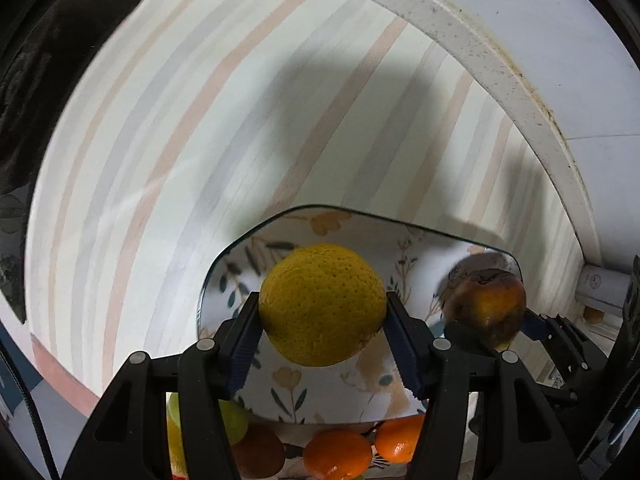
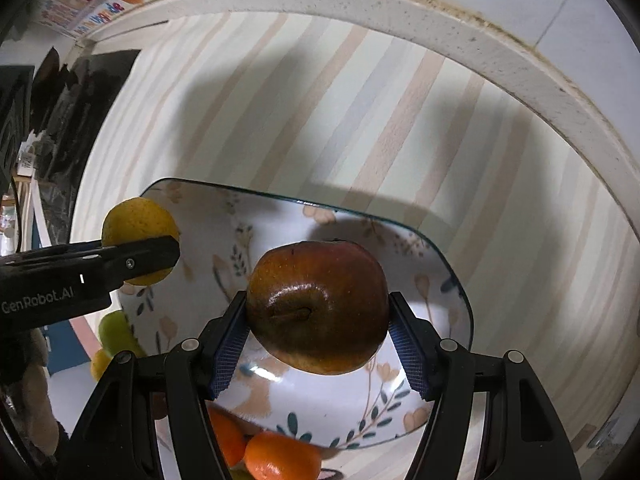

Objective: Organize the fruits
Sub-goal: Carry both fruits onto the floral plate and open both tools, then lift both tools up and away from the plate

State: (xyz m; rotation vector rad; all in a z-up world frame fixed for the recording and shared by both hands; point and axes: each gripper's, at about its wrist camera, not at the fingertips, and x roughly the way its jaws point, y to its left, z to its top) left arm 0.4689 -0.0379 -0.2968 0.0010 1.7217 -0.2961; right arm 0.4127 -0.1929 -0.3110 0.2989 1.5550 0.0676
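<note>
My left gripper (image 1: 322,316) is shut on a yellow orange (image 1: 322,304) and holds it over a white floral bowl (image 1: 320,396). My right gripper (image 2: 318,320) is shut on a dark red-brown apple (image 2: 318,306) and holds it over the same bowl (image 2: 320,408). In the left wrist view the apple (image 1: 486,304) and the right gripper show at the right. In the right wrist view the yellow orange (image 2: 138,224) and the left gripper show at the left. The bowl's inside looks bare under both fruits.
Small oranges (image 1: 338,456) and a green fruit (image 1: 236,420) lie below the bowl, with a brown fruit (image 1: 258,454); oranges (image 2: 280,460) and green fruit (image 2: 116,332) also show in the right wrist view. A striped table (image 1: 160,140) has a raised white rim (image 1: 460,28). A dark object (image 2: 80,92) stands far left.
</note>
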